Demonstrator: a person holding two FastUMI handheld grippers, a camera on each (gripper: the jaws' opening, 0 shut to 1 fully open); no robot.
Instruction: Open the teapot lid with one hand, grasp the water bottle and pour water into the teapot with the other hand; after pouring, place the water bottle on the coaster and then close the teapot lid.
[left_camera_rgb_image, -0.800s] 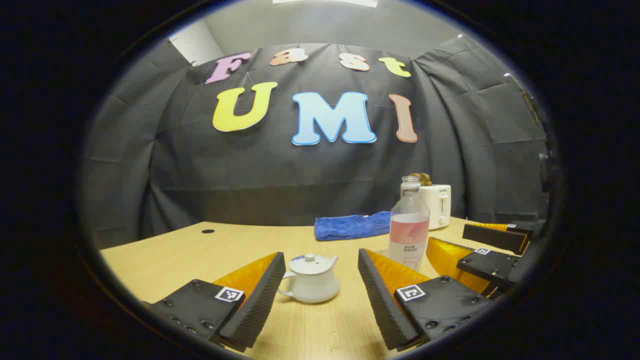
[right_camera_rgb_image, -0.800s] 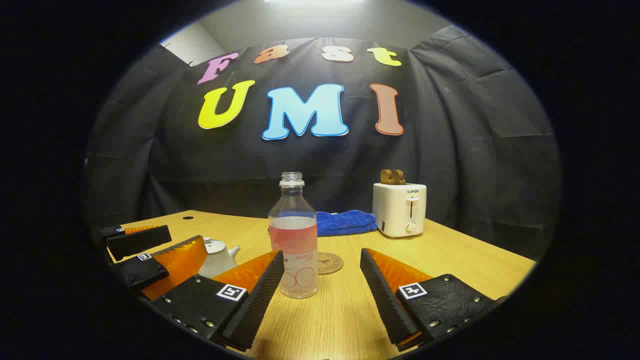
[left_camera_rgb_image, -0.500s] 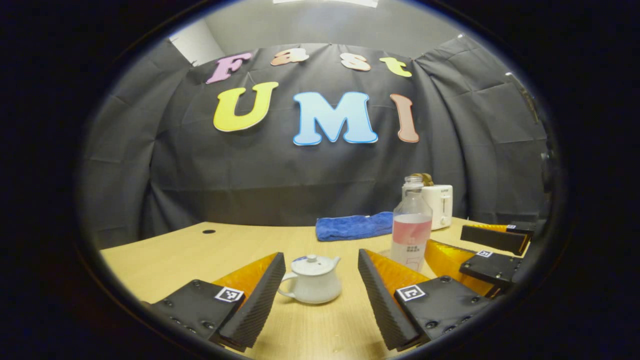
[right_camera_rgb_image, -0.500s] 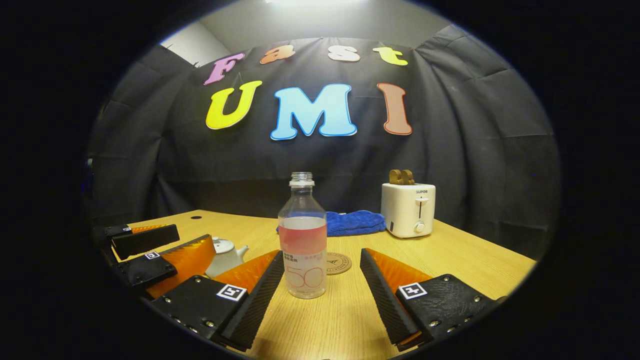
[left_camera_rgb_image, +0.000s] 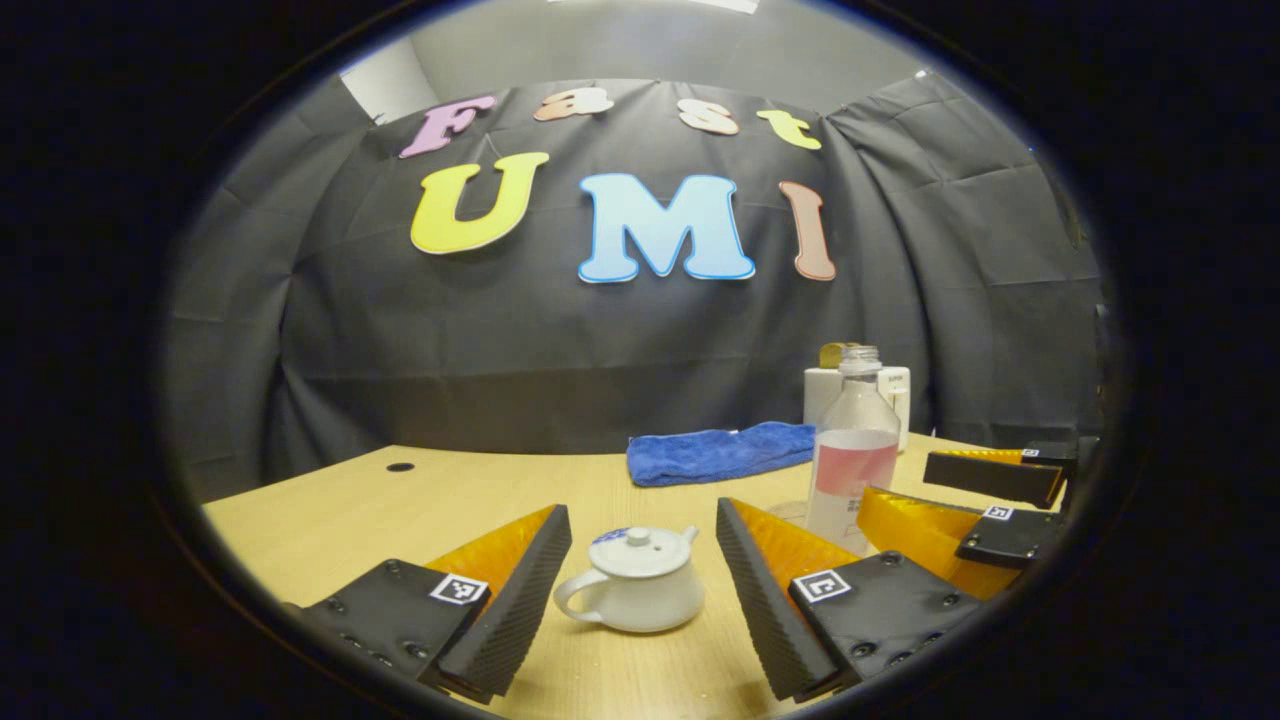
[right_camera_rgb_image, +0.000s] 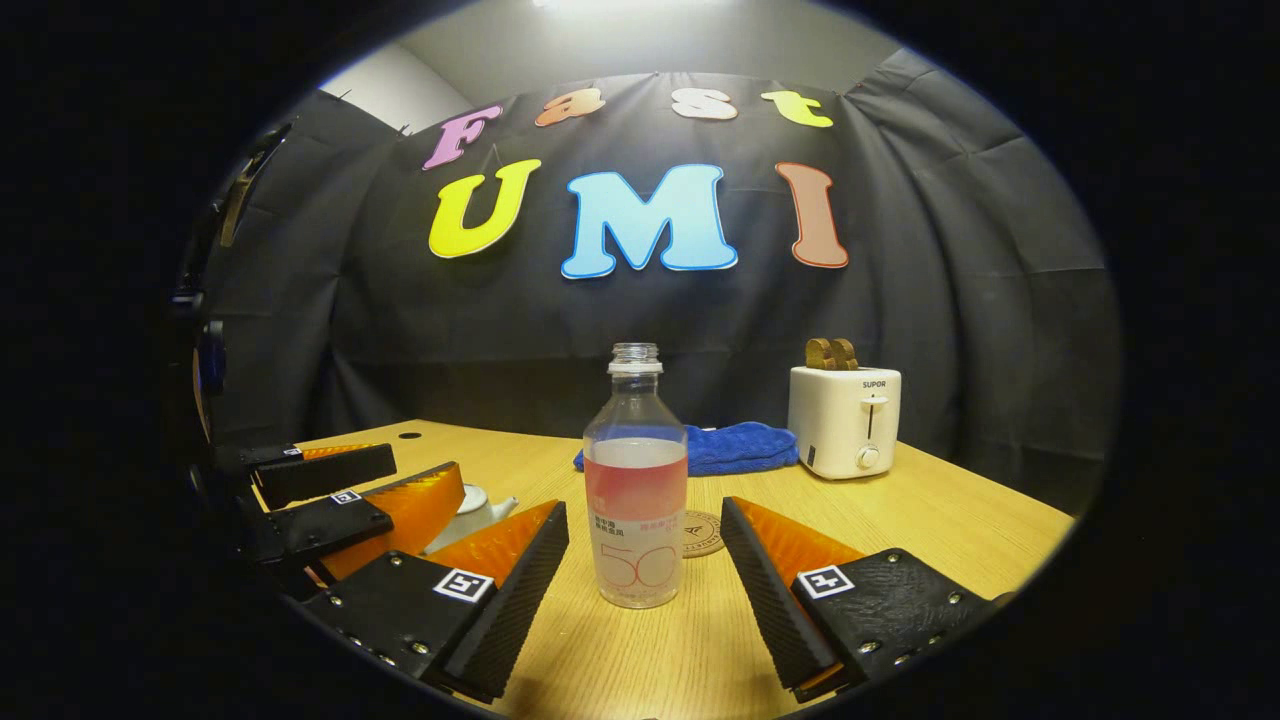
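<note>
A small white teapot (left_camera_rgb_image: 637, 590) with its lid (left_camera_rgb_image: 640, 540) on stands on the wooden table, just ahead of my left gripper (left_camera_rgb_image: 640, 590), which is open with a finger on either side of it, not touching. An uncapped clear water bottle (right_camera_rgb_image: 636, 520), partly filled, with a pink label, stands upright between the open fingers of my right gripper (right_camera_rgb_image: 645, 590), apart from both. The round coaster (right_camera_rgb_image: 703, 532) lies right behind the bottle. In the left gripper view the bottle (left_camera_rgb_image: 850, 460) stands at right beside the right gripper (left_camera_rgb_image: 960, 500). The teapot (right_camera_rgb_image: 470, 510) peeks out behind the left gripper (right_camera_rgb_image: 360, 500) in the right gripper view.
A folded blue cloth (left_camera_rgb_image: 715, 452) lies at the back of the table (left_camera_rgb_image: 330, 510). A white toaster (right_camera_rgb_image: 845, 420) with toast in its slots stands at the back right. A small dark hole (left_camera_rgb_image: 400, 467) marks the table's far left.
Both grippers have moved forward: the teapot and the bottle sit larger and more centred between their fingers. Neither object has moved on the table, and both grippers stay open.
</note>
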